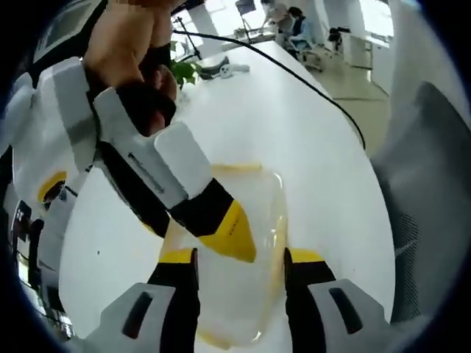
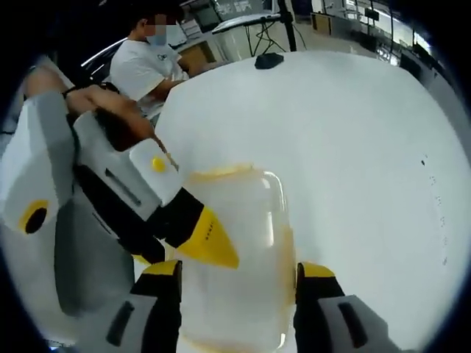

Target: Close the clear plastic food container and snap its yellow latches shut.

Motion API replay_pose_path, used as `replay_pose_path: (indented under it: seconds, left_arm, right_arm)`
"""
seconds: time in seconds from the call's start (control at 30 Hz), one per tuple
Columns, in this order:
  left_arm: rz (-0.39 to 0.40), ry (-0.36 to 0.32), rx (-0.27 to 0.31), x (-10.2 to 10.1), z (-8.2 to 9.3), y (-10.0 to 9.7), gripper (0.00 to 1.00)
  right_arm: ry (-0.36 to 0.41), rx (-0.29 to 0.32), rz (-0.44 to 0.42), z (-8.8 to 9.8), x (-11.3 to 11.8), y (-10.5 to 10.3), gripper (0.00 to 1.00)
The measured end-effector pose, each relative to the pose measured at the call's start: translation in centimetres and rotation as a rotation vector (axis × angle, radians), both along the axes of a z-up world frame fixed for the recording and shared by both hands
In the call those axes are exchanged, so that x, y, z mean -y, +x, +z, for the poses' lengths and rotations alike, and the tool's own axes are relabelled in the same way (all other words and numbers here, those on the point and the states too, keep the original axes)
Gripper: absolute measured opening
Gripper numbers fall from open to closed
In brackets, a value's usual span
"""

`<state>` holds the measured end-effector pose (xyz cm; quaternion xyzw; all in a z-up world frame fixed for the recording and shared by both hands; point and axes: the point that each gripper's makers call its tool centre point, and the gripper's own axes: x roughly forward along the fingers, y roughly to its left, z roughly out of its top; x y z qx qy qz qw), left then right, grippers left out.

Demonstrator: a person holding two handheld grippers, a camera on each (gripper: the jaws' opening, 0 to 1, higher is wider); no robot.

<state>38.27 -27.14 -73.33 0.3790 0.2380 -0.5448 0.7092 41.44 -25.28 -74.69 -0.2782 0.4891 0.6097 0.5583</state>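
The clear plastic container (image 1: 254, 213) lies on the white table (image 1: 294, 132) with its lid on and yellow latches (image 1: 237, 168) along its edges. My left gripper (image 1: 241, 257) stands open, one jaw on each side of the container's near end. The right gripper (image 1: 228, 235), held by a hand, reaches in from the upper left with its yellow tip on the lid. In the right gripper view the same container (image 2: 246, 235) lies between the open jaws of my right gripper (image 2: 239, 271). The left gripper (image 2: 210, 243) comes in from the left, tip on the lid.
A black cable (image 1: 294, 73) runs across the table past a small plant (image 1: 184, 70). A grey chair (image 1: 430, 184) stands at the table's edge. A person in a white shirt (image 2: 143, 66) sits at the far side, near a black object (image 2: 268, 60).
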Motion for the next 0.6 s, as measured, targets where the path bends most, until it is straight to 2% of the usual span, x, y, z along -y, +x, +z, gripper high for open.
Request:
replay_pose_path:
  seconds: [0.1,0.13,0.27,0.33,0.37,0.43,0.47,0.53,0.57,0.6]
  left_arm:
    - [0.057,-0.073,-0.080,0.3,0.4,-0.1,0.44]
    - [0.064,-0.077,-0.095,0.2,0.5,-0.2,0.44]
    - [0.023,-0.019,-0.049,-0.5,0.4,-0.1,0.41]
    - [0.031,-0.031,-0.048,-0.4,0.8,0.0,0.42]
    - [0.038,-0.037,-0.053,-0.4,1.0,0.1,0.43]
    - [0.044,-0.039,-0.056,-0.6,1.2,0.3,0.45]
    - [0.045,-0.042,-0.061,-0.8,1.3,0.4,0.45]
    - [0.070,-0.058,-0.092,-1.1,1.5,0.7,0.46]
    - [0.096,-0.079,-0.129,-1.1,1.6,0.6,0.45]
    - [0.124,-0.109,-0.164,-1.2,2.0,0.9,0.46]
  right_arm:
    - [0.028,0.025,-0.004,0.3,0.0,0.1,0.62]
    - [0.031,0.031,-0.006,0.3,0.1,0.1,0.62]
    - [0.042,0.072,0.008,0.8,0.9,0.1,0.58]
    - [0.077,0.099,-0.009,1.3,1.1,0.5,0.58]
    - [0.116,0.076,-0.053,1.9,0.9,0.3,0.59]
    - [0.122,0.060,-0.086,2.2,1.3,-0.2,0.59]
    - [0.137,0.091,-0.067,2.3,1.4,-0.1,0.60]
    - [0.124,0.114,-0.048,2.4,1.9,-0.7,0.60]
    - [0.118,0.124,-0.044,2.4,2.1,-0.8,0.62]
    - [0.115,0.160,-0.040,2.4,2.4,-0.5,0.63]
